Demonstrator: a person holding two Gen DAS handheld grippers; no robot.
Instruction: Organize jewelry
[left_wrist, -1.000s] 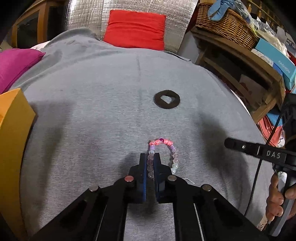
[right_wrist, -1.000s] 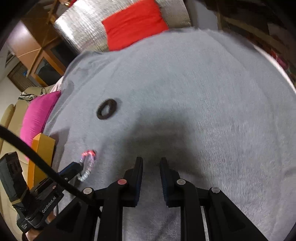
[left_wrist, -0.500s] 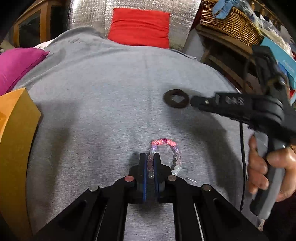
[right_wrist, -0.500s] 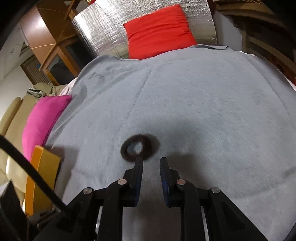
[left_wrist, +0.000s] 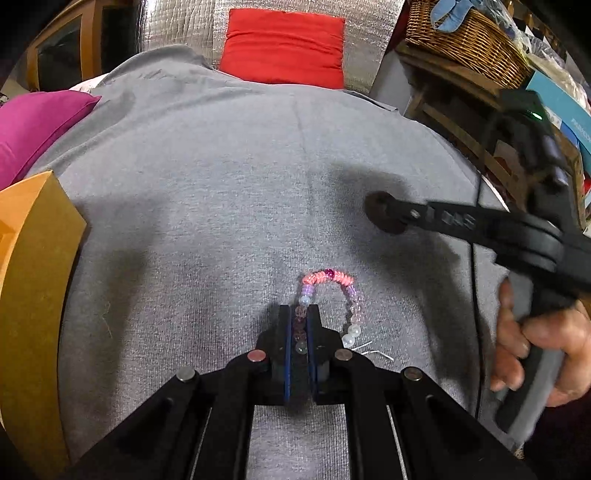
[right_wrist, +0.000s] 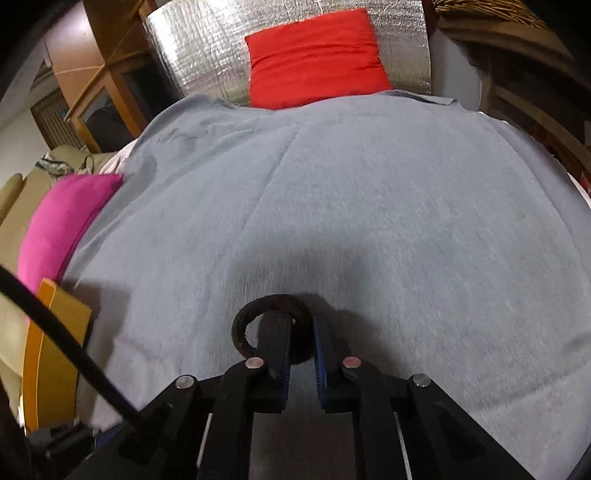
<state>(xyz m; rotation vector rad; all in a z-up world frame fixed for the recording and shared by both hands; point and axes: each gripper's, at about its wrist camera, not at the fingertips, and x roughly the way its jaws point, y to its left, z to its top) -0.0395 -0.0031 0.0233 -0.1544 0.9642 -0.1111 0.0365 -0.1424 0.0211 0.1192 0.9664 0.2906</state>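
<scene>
A bracelet (left_wrist: 328, 278) of pink, lilac and clear beads lies as an arch on the grey cloth (left_wrist: 221, 184). My left gripper (left_wrist: 300, 310) is shut on its left strand, and the right strand lies loose beside the fingers. A dark flat ring (left_wrist: 380, 214) rests farther back to the right. In the right wrist view, the right gripper (right_wrist: 300, 325) has one finger through the hole of the ring (right_wrist: 243, 321) and the other outside. Its jaws are closing, with the ring's band filling the gap between the pads.
An orange box (left_wrist: 33, 277) stands at the cloth's left edge, with a magenta cushion (left_wrist: 33, 125) behind it. A red cushion (left_wrist: 284, 48) leans on silver foil at the back. A wooden shelf with a wicker basket (left_wrist: 469, 37) is at the right. A person's hand (left_wrist: 546, 354) grips the right handle.
The right gripper swept in from the right to the dark ring, slid one finger into its hole and narrowed its jaws. The left gripper kept still, holding the bracelet.
</scene>
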